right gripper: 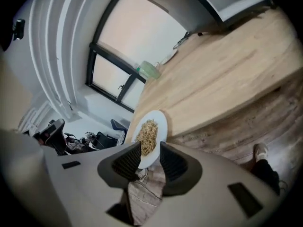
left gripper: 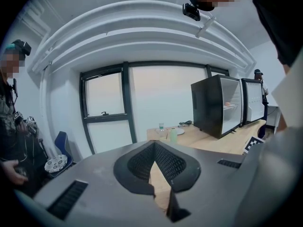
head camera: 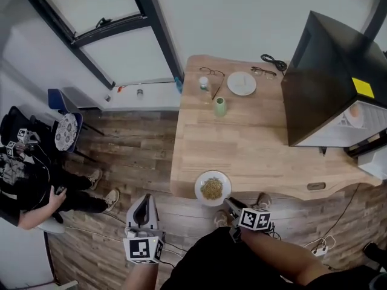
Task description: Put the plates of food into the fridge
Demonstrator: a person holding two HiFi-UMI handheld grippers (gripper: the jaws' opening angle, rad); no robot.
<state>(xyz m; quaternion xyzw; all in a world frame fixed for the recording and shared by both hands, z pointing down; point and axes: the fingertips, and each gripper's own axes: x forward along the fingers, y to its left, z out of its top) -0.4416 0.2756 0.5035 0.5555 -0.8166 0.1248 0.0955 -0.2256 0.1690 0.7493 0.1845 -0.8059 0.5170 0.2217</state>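
A white plate of noodles point(head camera: 212, 188) sits at the front edge of the wooden table point(head camera: 260, 144), partly overhanging it. My right gripper point(head camera: 228, 203) reaches it from below the edge. In the right gripper view the plate of noodles point(right gripper: 149, 135) has its near rim between the jaws, and the right gripper point(right gripper: 150, 155) is shut on that rim. My left gripper point(head camera: 144, 200) hangs over the floor to the left of the table; in the left gripper view the left gripper point(left gripper: 155, 146) is shut, pads meeting at the tip with nothing between them. The black fridge point(head camera: 329, 80) stands at the table's right end, door open.
At the back of the table are an empty white plate point(head camera: 242, 83), a green cup point(head camera: 221, 106), a small jar point(head camera: 204, 83), two pairs of glasses point(head camera: 213, 73) and a cable point(head camera: 273, 61). At the left sits a person point(head camera: 27, 180), beside a patterned plate point(head camera: 66, 131) on a blue chair.
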